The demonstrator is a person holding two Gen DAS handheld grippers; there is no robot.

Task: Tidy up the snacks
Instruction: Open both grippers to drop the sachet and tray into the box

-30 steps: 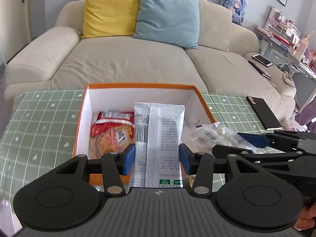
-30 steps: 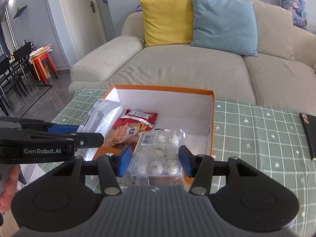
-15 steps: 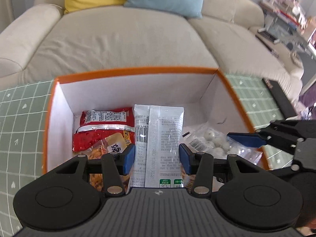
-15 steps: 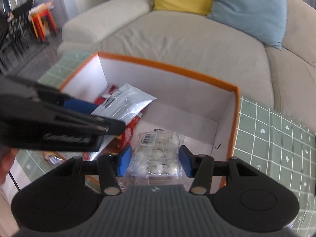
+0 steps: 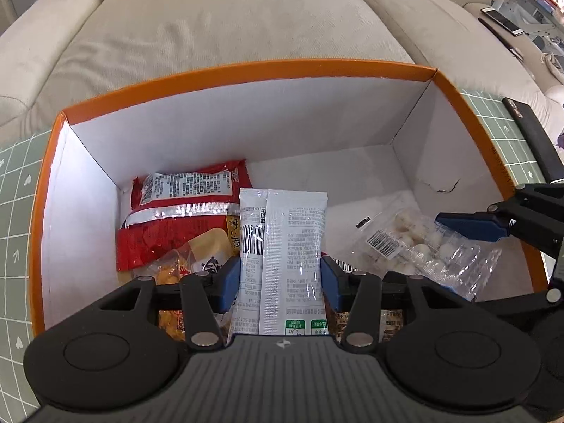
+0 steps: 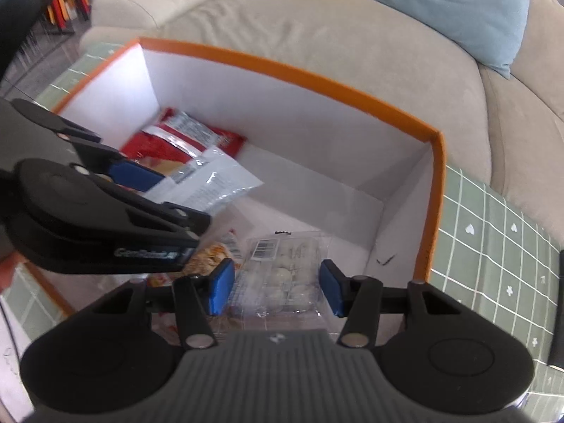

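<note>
An orange box [image 5: 246,70] with white inner walls stands on a green checked tablecloth. My left gripper [image 5: 280,282] is shut on a white and silver packet [image 5: 282,243], held upright low inside the box. Beside it, on the box floor, lies a red snack bag [image 5: 183,204]. My right gripper [image 6: 276,290] is shut on a clear pack of white balls [image 6: 282,271], which hangs over the right part of the box floor. From the right wrist view, the left gripper [image 6: 134,176] and its packet [image 6: 211,183] show at left, above the red bag [image 6: 183,137].
A beige sofa [image 5: 229,17] with a blue cushion [image 6: 458,7] rises right behind the box [image 6: 282,67]. A dark flat device [image 5: 528,134] lies on the tablecloth [image 6: 493,232] to the right. The box's right wall has a small tear [image 5: 437,187].
Both grippers have sunk forward into the box with their packs and now point more steeply down. The box fills more of each view.
</note>
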